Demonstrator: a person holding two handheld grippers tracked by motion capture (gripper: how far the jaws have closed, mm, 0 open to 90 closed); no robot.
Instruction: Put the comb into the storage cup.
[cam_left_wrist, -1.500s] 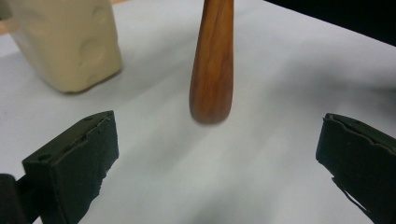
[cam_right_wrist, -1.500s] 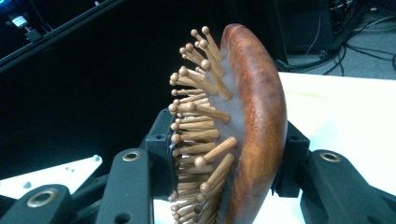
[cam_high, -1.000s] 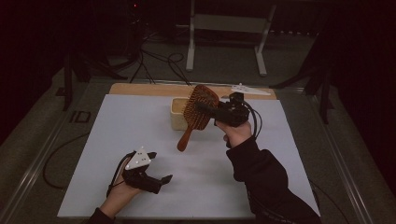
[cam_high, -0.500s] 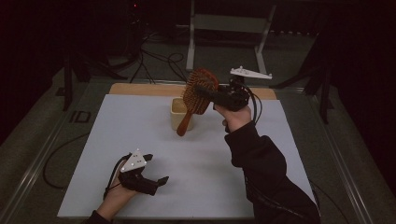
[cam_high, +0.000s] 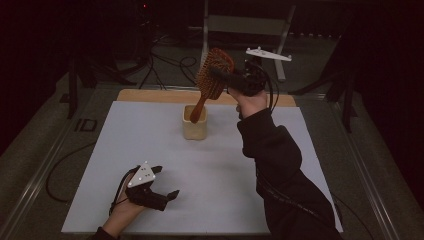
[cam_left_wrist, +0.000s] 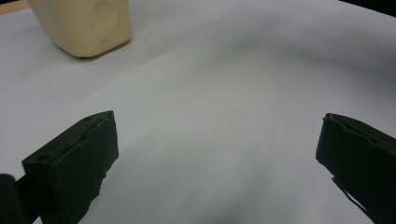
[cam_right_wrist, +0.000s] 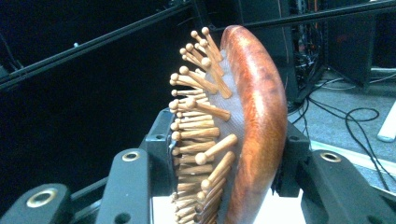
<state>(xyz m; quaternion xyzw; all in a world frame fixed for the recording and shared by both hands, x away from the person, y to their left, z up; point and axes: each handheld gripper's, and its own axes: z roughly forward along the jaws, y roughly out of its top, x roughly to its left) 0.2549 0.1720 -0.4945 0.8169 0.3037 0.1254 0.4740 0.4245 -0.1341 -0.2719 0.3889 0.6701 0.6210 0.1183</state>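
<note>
Raised hairbrush (cam_high: 212, 75) handle now tilts down-left.

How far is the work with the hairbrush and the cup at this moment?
Done: the right gripper is shut on the head of the hairbrush and holds it in the air. In hand: the handle tip is at the rim of the cup. Left: probably lowering the brush in and releasing. The left gripper rests open.
</note>
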